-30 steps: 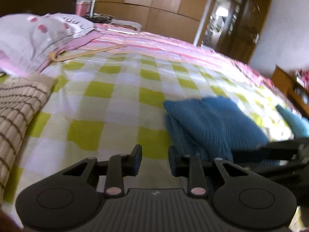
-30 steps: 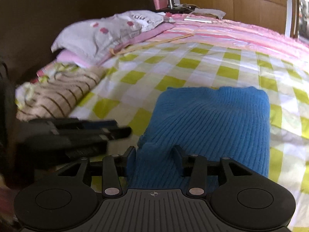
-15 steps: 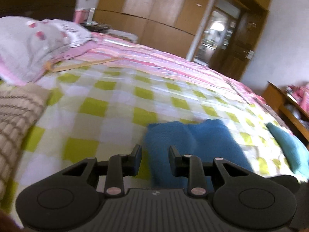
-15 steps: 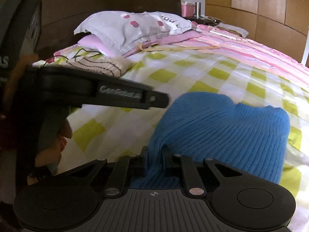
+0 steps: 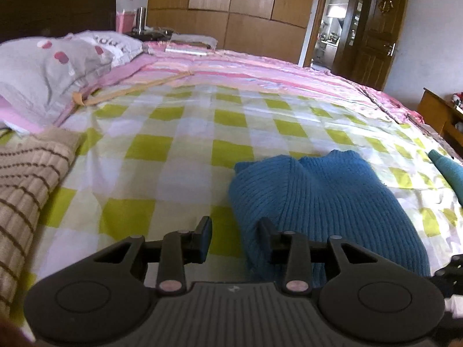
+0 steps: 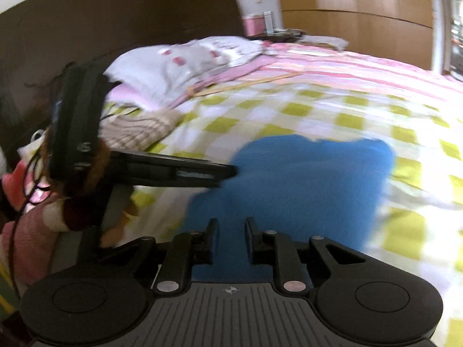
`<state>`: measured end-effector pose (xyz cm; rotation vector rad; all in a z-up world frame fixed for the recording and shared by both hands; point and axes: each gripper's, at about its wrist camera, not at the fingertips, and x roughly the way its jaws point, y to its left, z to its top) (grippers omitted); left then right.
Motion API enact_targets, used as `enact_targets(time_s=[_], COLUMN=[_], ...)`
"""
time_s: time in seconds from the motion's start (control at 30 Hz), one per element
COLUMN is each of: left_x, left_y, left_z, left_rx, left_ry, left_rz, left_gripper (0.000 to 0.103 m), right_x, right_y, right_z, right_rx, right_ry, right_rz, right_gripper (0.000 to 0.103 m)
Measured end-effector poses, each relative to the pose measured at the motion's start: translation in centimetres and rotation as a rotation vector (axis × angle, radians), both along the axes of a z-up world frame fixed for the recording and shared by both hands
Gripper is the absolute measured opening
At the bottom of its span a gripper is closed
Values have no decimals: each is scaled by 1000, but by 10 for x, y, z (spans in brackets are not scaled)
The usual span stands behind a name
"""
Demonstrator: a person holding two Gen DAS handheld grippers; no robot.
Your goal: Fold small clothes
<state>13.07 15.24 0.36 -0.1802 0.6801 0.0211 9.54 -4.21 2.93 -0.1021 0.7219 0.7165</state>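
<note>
A folded blue knit sweater lies on the green-and-white checked sheet. My left gripper is open and empty, low at the sweater's near left edge, with its right finger against the knit. In the right wrist view the sweater is blurred by motion. My right gripper is open and empty just above the sweater's near edge. The left gripper also shows in the right wrist view, reaching to the sweater's left side.
A beige striped folded cloth lies at the left. A grey pillow and pink striped bedding lie beyond. Another teal garment sits at the right edge. A wooden wardrobe and door stand behind.
My right gripper was shut on the sweater's near edge and has let go and opened. The left gripper has opened a little wider beside the sweater. The sweater now lies settled on the sheet.
</note>
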Motion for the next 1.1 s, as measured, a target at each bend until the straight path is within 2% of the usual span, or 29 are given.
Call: enact_targets(time_s=[0.2,0.4,0.5,0.57,0.7,0.87,1.0,1.1], left_x=[-21,-55,-59,-54,-57,-68,-76,-83], left_y=[-14,-36,-56,-60,-55,-62,-65,-67], left_z=[18,28,19,8,2,9,7,7], left_rx=[26,37,142,166,114,135,128,135], left_ry=[-31,-53,-9,47,76,63,80,82], left_rz=[-16,-79,-117,-113,-81,-85,-77,-71], left_gripper=[43,42,43,43,43,43,44,49], right_x=[7,-6,-9,-11,-15,-27,-35,-42], right_y=[-40,-51,-53,-54,-63,-67,-68,-70], right_z=[-13,-10,-12,-16,-17,-11,-10,-9], right_rx=[19,66,54,25,35,34,27,16], right_ry=[95,91,87,100,123,99,92,84], right_rz=[-153,-170,-186,-208,-239,-234,-243,-249], right_gripper=[19,20,20,20,20,20,26,26])
